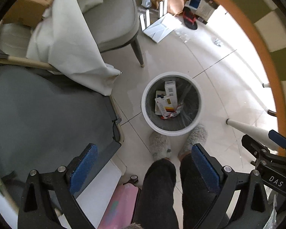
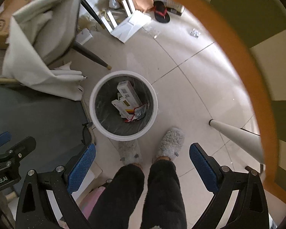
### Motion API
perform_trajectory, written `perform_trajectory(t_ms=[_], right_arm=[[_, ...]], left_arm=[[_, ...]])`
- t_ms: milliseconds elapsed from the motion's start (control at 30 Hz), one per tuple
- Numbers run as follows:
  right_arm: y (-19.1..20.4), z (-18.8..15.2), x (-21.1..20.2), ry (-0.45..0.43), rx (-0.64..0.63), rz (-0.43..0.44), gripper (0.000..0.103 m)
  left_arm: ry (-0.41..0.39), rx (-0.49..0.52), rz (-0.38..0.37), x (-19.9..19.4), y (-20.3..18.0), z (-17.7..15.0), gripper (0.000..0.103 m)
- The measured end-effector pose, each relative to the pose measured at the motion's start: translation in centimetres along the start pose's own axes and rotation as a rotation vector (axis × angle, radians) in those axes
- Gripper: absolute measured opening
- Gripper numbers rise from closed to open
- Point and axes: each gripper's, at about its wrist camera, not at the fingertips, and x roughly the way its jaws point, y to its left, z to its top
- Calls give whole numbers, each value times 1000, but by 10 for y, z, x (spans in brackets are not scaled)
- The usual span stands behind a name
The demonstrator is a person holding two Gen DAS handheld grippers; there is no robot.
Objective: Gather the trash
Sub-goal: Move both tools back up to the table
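Note:
A round white trash bin (image 1: 198,112) with a dark liner stands on the tiled floor. It holds several small cardboard boxes (image 1: 166,99) and a crumpled wrapper (image 1: 174,111). It also shows in the right wrist view (image 2: 94,114), with the boxes (image 2: 126,96) inside. My left gripper (image 1: 143,167) is open and empty, high above the floor, nearer than the bin. My right gripper (image 2: 143,167) is open and empty, also high above the floor. A small crumpled foil scrap (image 2: 195,32) lies on the floor far beyond the bin.
The person's legs and grey slippers (image 2: 169,145) stand just before the bin. A chair draped in white cloth (image 1: 66,38) is at the left, a dark table surface (image 1: 38,110) below it. The wooden table rim (image 2: 247,61) curves at the right. Boxes, papers and a sandal (image 2: 162,13) litter the far floor.

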Motion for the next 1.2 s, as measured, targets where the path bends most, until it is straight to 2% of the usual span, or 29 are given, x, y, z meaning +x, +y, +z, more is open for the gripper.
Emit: perform_trajectory(t_ms=[300,433,533,633,700,833,933,1033,1100,1200], right_arm=[[11,-23,-111,-41,-1,64,100],[5,-28,-167,-73,46,111,100],[-16,-24,-213,-128,131,144,100],[-54,-15,-257,-190,235,154,100],[-84,-9,-284,-234,294,130,100],[-159,7,-327,-273,382,60,100],[-220,24,-347,-263,392,-43,100],[-290,41,-355,-241,406,-114,100],[-342,60,-356,-219,420,-150,100],[-396,84,-348,-182,414,-196,100]], left_arm=[[-54,10,-11,-99,4,-29,100],[-157,41,-4,-161,-3,-23,100],[-250,82,1,-200,-19,-8,101],[-321,131,11,-236,-47,18,101],[-362,166,13,-259,-70,36,101],[-460,237,13,-303,-135,64,103],[-509,295,16,-323,-194,88,103],[-508,345,43,-325,-260,119,103],[-482,368,49,-318,-302,138,103],[-424,416,84,-295,-359,164,103]])
